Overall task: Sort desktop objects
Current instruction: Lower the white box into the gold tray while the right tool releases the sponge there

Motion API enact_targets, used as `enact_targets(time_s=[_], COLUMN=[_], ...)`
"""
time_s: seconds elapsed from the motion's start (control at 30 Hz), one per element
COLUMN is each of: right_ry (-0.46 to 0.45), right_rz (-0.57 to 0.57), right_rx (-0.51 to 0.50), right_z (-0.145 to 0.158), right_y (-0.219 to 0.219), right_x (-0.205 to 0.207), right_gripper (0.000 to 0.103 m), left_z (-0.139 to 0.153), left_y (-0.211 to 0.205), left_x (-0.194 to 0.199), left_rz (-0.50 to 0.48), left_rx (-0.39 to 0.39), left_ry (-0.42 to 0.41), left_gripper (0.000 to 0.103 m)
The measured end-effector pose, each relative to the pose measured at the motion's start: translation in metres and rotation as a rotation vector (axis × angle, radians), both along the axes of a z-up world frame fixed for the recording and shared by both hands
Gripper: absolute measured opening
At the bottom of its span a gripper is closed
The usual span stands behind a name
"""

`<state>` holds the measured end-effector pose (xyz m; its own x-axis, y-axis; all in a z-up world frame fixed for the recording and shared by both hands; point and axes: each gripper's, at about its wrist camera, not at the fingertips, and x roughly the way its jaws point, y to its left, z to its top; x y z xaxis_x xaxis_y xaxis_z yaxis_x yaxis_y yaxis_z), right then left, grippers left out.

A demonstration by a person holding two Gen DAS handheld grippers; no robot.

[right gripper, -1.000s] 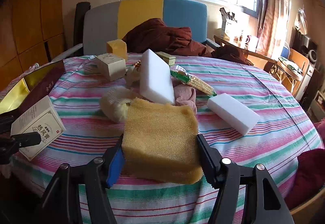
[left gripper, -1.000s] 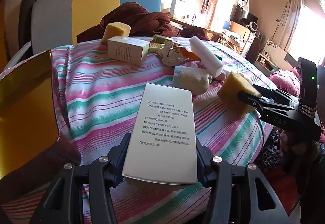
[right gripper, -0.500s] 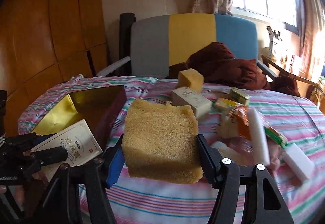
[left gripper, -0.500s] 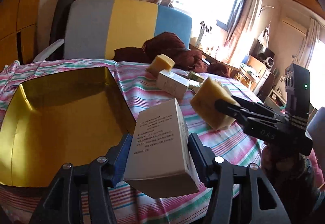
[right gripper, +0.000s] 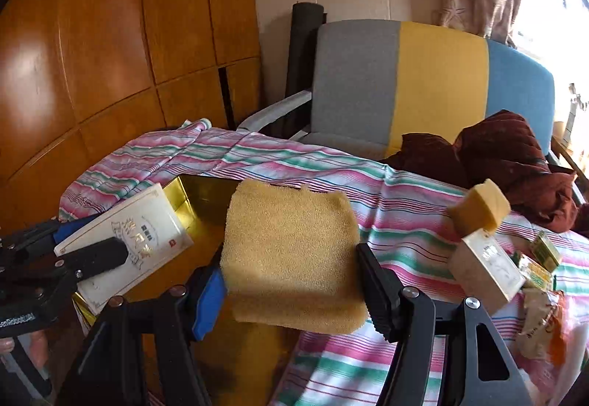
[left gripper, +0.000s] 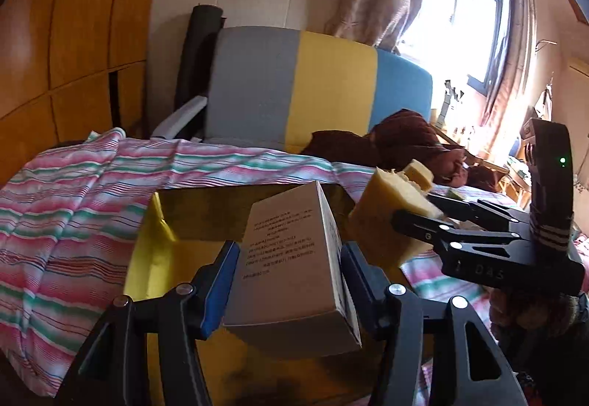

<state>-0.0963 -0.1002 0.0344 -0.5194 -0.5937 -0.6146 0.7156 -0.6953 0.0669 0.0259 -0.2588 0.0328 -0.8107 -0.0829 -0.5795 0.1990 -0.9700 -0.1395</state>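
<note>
Box: a pale printed carton [left gripper: 291,273] sits low in the centre of the left wrist view, tilted, above the gold tray; in the right wrist view it shows at the left edge.
Left gripper: the left gripper [left gripper: 287,280] has its fingers clamped on the carton's two long sides, the blue pad [left gripper: 221,280] flat against one of them.
Sponge: a yellow sponge [right gripper: 291,258] fills the middle of the right wrist view, squeezed a little, partly above the tray's right side and partly above the cloth.
Right gripper: the right gripper [right gripper: 291,273] has its fingers closed on the sponge's two ends.
Tray: the gold tray [left gripper: 154,258] lies open on the striped cloth [left gripper: 55,221], lower left of the left wrist view; nothing can be seen lying in the parts that show.
Step in hand: most likely setting both held things into the tray.
How to do it well: lower the carton until its bottom edge meets the tray floor before letting go, so it lies flat and does not tip; keep the two grippers apart, as they are close together here; bring the sponge fully inside the rim first.
Left on the table: a second sponge [right gripper: 478,207], a small box [right gripper: 482,269] and packets [right gripper: 537,258] at the right of the right wrist view.
Beyond: a grey, yellow and blue chair [left gripper: 313,89] behind the table.
</note>
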Motion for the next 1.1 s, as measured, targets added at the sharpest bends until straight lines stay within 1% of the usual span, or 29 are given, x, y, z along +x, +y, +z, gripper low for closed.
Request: enact_targets(time_s=[0.1,0.23,0.33,0.4,0.53,0.63,0.73,0.83,0.87,0.93,0.97,1.0,1.03,1.1], right_ry=[-0.028,-0.054,-0.069,-0.078,-0.092,-0.111,-0.11,-0.107,-0.111,-0.105,-0.1,-0.094,-0.088,-0.095], right_rz=[0.024,0.024,0.014,0.003,-0.012,-0.016,-0.024,-0.021,-0.018,-0.018,-0.02,-0.025,-0.03,-0.039], right_rx=[0.043,0.116,0.165,0.19,0.236,0.272,0.277,0.272,0.266,0.229,0.207,0.185,0.166,0.126], right_z=[-0.007,-0.02,-0.031,-0.037,-0.045,-0.052,-0.052,-0.052,-0.051,-0.047,-0.045,-0.042,-0.039,-0.035], right_y=[-0.031,-0.065,-0.08,-0.085,-0.094,-0.101,-0.103,-0.102,-0.101,-0.096,-0.093,-0.089,-0.086,-0.078], right_x=[-0.014,-0.031,-0.041,-0.049,-0.06,-0.066,-0.07,-0.07,-0.07,-0.069,-0.068,-0.066,-0.064,-0.062], right_gripper=[0.066,0.066,0.066,0.066,0.067,0.068,0.071,0.074,0.074,0.074,0.076,0.08,0.08,0.08], left_z=[-0.006,-0.018,-0.028,-0.034,-0.043,-0.05,-0.06,-0.066,-0.067,-0.065,-0.062,-0.058,-0.055,-0.047], left_y=[-0.027,-0.059,-0.075,-0.081,-0.084,-0.088,-0.097,-0.102,-0.105,-0.109,-0.109,-0.108,-0.108,-0.107], left_x=[-0.02,-0.051,-0.073,-0.082,-0.093,-0.101,-0.109,-0.113,-0.112,-0.107,-0.102,-0.098,-0.093,-0.084], left_rz=[0.057,0.113,0.129,0.129,0.128,0.14,0.164,0.164,0.168,0.18,0.181,0.185,0.188,0.196], left_rx=[-0.054,-0.081,-0.081,-0.075,-0.111,-0.123,-0.108,-0.088,-0.066,-0.038,-0.029,-0.033,-0.037,-0.044], left_ry=[-0.035,-0.111,-0.169,-0.196,-0.243,-0.274,-0.306,-0.331,-0.329,-0.317,-0.301,-0.285,-0.269,-0.237], left_gripper=[0.058,0.058,0.058,0.058,0.058,0.059,0.059,0.063,0.064,0.065,0.065,0.066,0.067,0.067])
